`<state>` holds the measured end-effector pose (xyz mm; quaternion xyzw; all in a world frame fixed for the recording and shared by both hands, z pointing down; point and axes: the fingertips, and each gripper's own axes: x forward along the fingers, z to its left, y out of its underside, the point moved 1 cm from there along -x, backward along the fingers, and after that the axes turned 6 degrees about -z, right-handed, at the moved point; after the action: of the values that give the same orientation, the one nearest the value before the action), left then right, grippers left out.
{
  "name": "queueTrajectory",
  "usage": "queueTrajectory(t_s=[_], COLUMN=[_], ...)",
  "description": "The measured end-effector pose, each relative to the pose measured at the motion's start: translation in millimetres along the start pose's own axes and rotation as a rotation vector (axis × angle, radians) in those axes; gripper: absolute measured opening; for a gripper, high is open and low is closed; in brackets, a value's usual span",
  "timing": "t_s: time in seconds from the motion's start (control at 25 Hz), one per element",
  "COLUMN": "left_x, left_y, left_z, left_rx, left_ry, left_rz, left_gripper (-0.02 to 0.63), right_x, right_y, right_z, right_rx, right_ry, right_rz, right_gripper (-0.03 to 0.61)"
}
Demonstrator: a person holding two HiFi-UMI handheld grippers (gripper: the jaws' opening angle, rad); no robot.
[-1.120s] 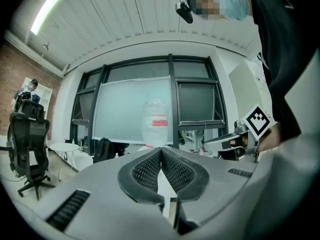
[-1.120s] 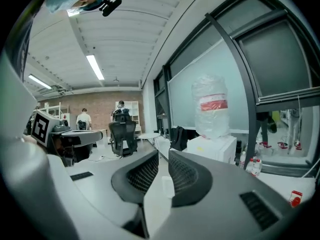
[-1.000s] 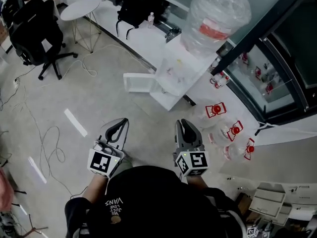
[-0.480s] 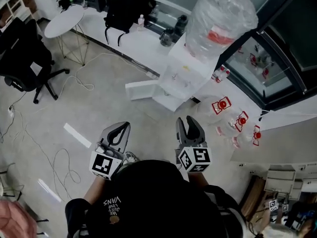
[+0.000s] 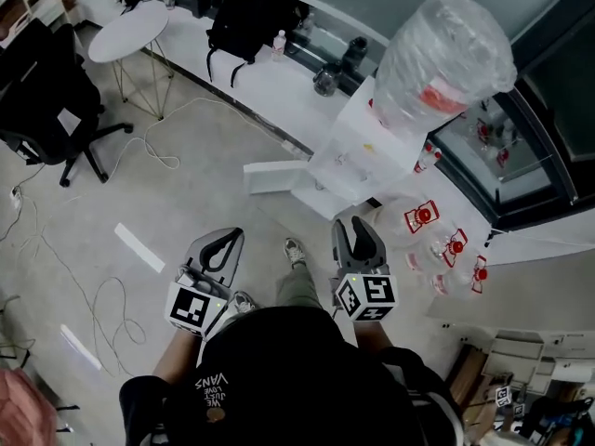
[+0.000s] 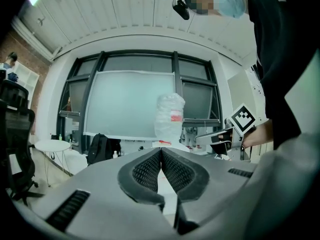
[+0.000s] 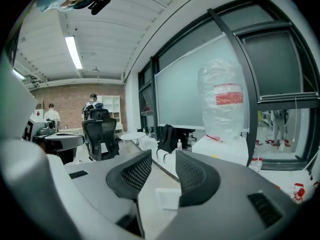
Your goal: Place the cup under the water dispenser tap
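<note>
The left claw [image 5: 226,237] is holding its jaws together on nothing; the right claw [image 5: 353,233] is holding them apart, empty. Both are facing the water dispenser [image 5: 358,151], well apart from it. No cup is showing in any view. A cup is probably light and thin-walled: grip mid-wall, gently.

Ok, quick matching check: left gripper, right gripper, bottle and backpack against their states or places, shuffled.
1. left gripper
2. right gripper
3. bottle
4. backpack

A. on top of the dispenser
B. jaws apart, empty
C. on the white ledge
D. jaws together, empty

Pairs: 1-D, 2-B, 3-A, 4-C
</note>
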<state>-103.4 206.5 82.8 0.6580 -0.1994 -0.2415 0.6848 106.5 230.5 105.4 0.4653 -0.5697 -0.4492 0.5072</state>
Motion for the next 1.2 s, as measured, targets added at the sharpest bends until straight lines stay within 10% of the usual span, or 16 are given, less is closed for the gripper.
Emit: queueTrajectory(t_s=[0.72,1.2], left_x=[94.8,120.0], left_y=[65.7,186.8], left_z=[81.5,127.9], left_rx=[-0.116,-0.189], left_ry=[-0.223,-0.278], left_rz=[0.04,0.141], left_gripper=[0.02,0.02], right_x=[155.4,240.0], right_y=[40.5,172.9], right_z=[-51.9,-62.0], right_rx=[-0.102,-0.133], right_ry=[-0.159,-0.21], right_rz=[0.152,0.272], right_gripper=[0.132,0.132])
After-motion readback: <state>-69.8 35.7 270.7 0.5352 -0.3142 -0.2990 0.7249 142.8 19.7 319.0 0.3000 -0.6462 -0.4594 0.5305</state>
